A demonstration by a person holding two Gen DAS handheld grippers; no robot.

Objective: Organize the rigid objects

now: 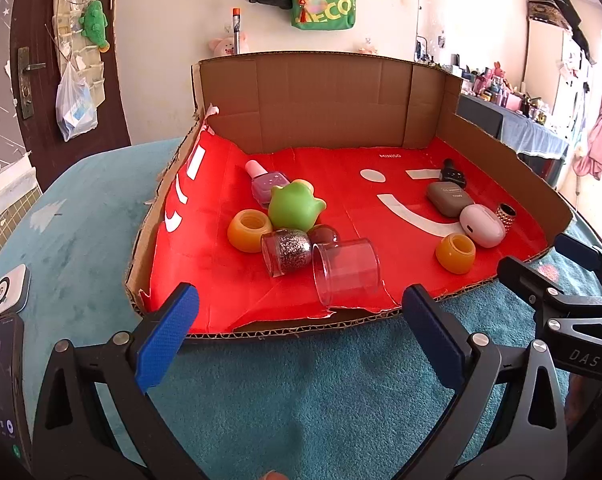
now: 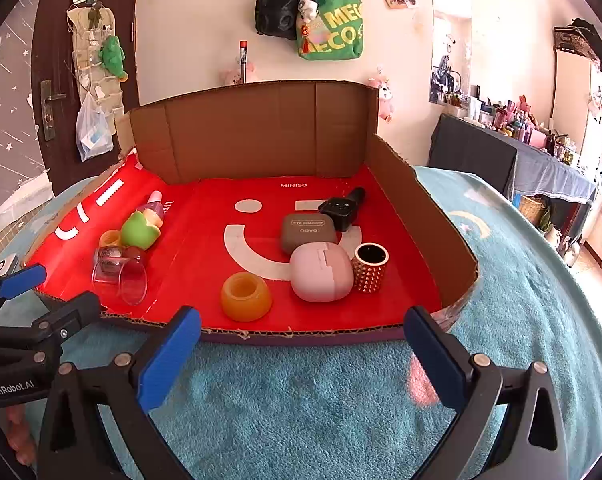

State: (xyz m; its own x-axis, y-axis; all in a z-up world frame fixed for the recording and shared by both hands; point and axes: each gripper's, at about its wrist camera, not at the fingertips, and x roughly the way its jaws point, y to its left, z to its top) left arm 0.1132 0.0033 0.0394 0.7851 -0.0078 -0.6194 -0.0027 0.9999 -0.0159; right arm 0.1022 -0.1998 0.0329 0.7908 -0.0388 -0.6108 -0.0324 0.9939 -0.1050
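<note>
A cardboard tray (image 1: 333, 96) (image 2: 413, 208) lined in red sits on a teal blanket. On its left lie a clear cup (image 1: 347, 272) (image 2: 121, 278) on its side, a glitter jar (image 1: 289, 250), a green toy (image 1: 295, 206) (image 2: 139, 230), a pink nail polish bottle (image 1: 267, 182) and an orange ring (image 1: 249, 230). On the right are another orange ring (image 1: 455, 254) (image 2: 245, 296), a pink case (image 1: 481, 220) (image 2: 321, 272), a brown case (image 1: 449, 198) (image 2: 307, 230), a studded cup (image 2: 369, 266) and a black device (image 2: 343, 204). My left gripper (image 1: 301, 336) and right gripper (image 2: 303, 356) are both open and empty before the tray's front edge.
A phone with a white puck (image 1: 7, 292) lies on the blanket (image 2: 301, 408) at the left. Behind the tray are a wall with hanging bags (image 2: 329, 28), a dark door (image 1: 33, 60) and a cluttered table (image 2: 541, 148) at the right.
</note>
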